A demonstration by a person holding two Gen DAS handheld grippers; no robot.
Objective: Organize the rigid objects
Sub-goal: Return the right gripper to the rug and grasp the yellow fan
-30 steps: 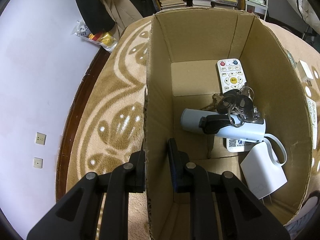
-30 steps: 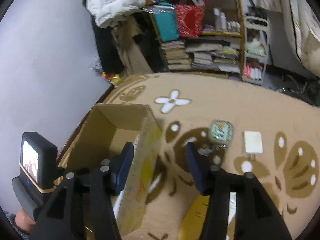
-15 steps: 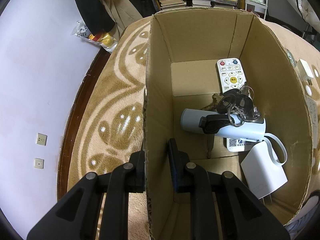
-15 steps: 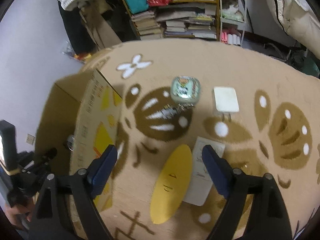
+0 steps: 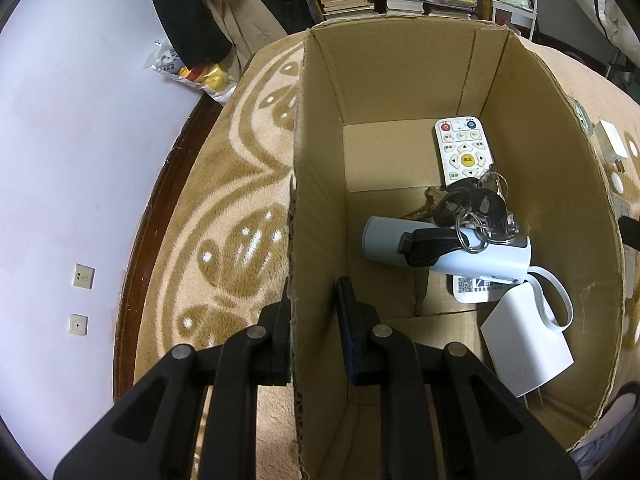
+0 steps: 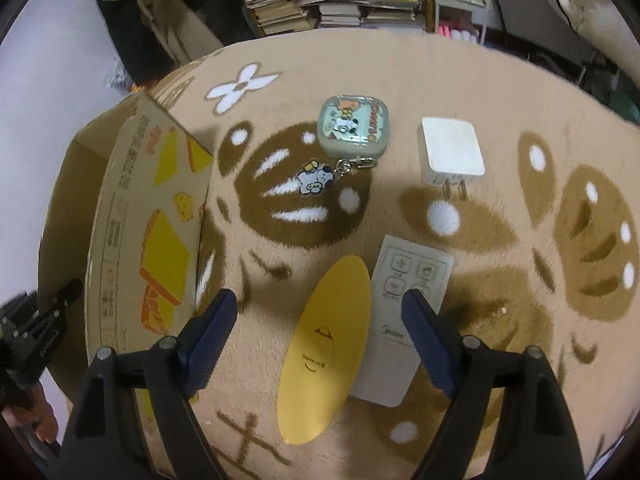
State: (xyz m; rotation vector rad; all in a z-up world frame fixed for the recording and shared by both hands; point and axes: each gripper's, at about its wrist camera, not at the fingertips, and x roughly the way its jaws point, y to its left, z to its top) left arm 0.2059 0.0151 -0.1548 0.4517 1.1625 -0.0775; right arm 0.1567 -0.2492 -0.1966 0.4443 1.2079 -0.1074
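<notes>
My right tool (image 6: 320, 320) hangs with its fingers spread wide and empty over the yellow oval case (image 6: 326, 344) and the white remote (image 6: 404, 320) just right of it on the rug (image 6: 500, 208). I judge I'm choosing the next item; the next move calls for lowering squarely onto one. My left tool (image 5: 314, 312) is clamped on the left wall of the cardboard box (image 5: 316, 208), steadying it; the box sits left of these items, already holding another remote (image 5: 464, 152), keys (image 5: 476, 208) and a flask (image 5: 444, 248).

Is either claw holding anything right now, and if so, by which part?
The left claw is clamped on the cardboard box, gripping its left side wall near the top edge, one finger outside, one inside. The right claw is open and empty above the yellow oval item.
</notes>
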